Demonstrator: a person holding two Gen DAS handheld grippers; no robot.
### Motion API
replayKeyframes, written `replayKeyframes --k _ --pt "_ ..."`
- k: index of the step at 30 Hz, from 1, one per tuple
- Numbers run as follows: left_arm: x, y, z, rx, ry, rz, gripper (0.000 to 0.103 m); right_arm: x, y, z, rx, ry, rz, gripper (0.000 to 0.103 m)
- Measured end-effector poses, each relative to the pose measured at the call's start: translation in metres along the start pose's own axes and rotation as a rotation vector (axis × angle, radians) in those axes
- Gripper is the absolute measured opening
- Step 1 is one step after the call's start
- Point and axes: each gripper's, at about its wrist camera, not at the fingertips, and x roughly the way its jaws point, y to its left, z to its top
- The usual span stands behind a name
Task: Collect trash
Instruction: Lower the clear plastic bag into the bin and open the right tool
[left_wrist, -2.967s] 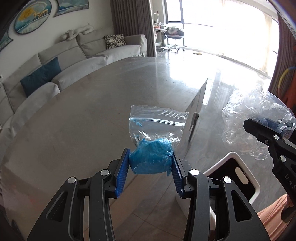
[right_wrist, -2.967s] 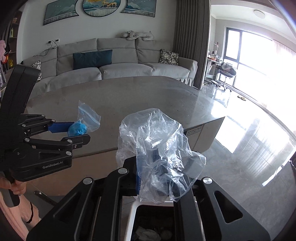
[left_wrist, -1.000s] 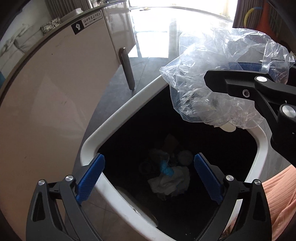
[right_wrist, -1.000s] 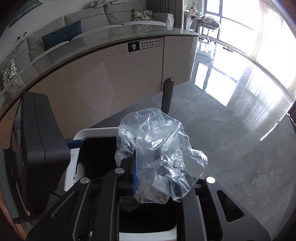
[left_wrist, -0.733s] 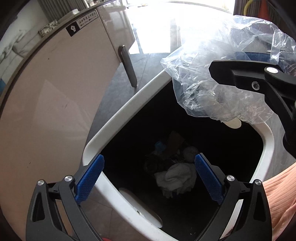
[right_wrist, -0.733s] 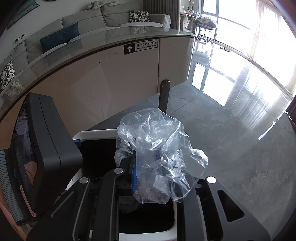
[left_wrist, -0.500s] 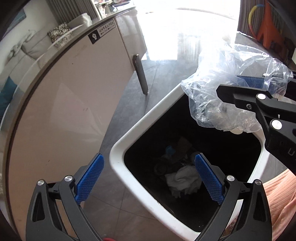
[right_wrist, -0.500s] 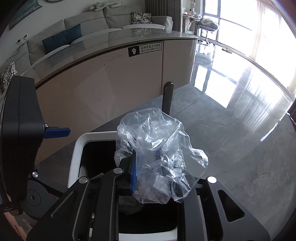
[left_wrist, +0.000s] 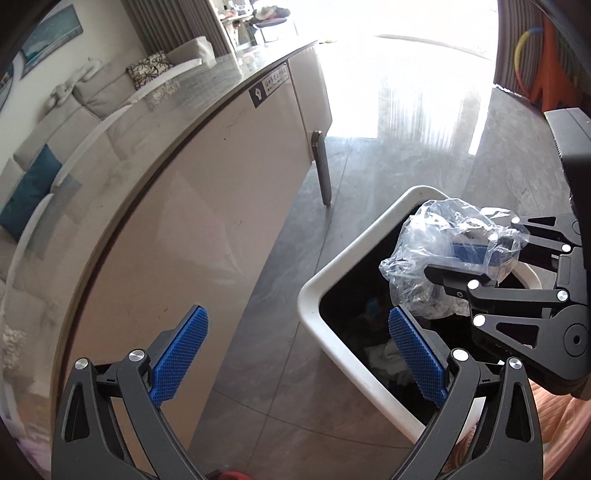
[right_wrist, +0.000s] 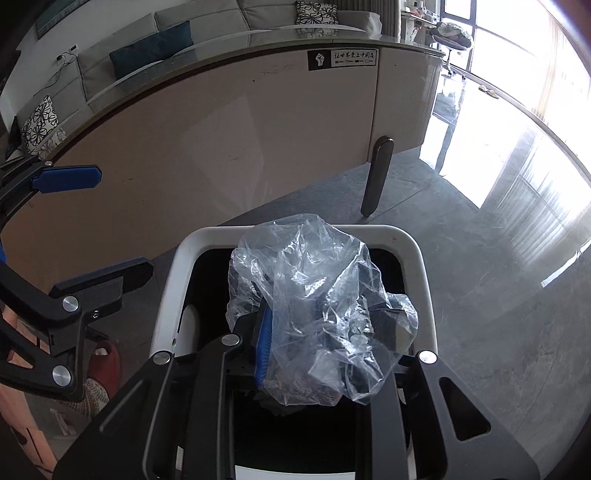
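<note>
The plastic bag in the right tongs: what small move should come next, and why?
Probably let the right tongs finish opening. The plastic bag already hangs over the dark opening of the white bin, and the jaws are opening with the bag between them. The left tongs are open and hold nothing, off to the side of the bin.

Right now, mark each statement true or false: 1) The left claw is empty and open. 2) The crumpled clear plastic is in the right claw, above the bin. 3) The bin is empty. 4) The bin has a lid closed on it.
1) True: the left claw holds nothing, jaws wide.
2) True: the clear plastic sits between the right claw's opening jaws, over the white bin.
3) False: crumpled trash lies inside.
4) False: its top is open.
</note>
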Motion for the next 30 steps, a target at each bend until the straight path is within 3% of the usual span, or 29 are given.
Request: replayKeyframes --k 17,30 --pt "0.025 -0.004 0.004 0.01 0.018 -0.041 0.098 0.062 0.007 -0.004 -0.08 0.172 0.0 0.026" --pt "0.046 -0.012 0.012 0.048 0.035 -0.056 0.098 0.07 0.001 -0.001 -0.081 0.186 -0.014 0.03"
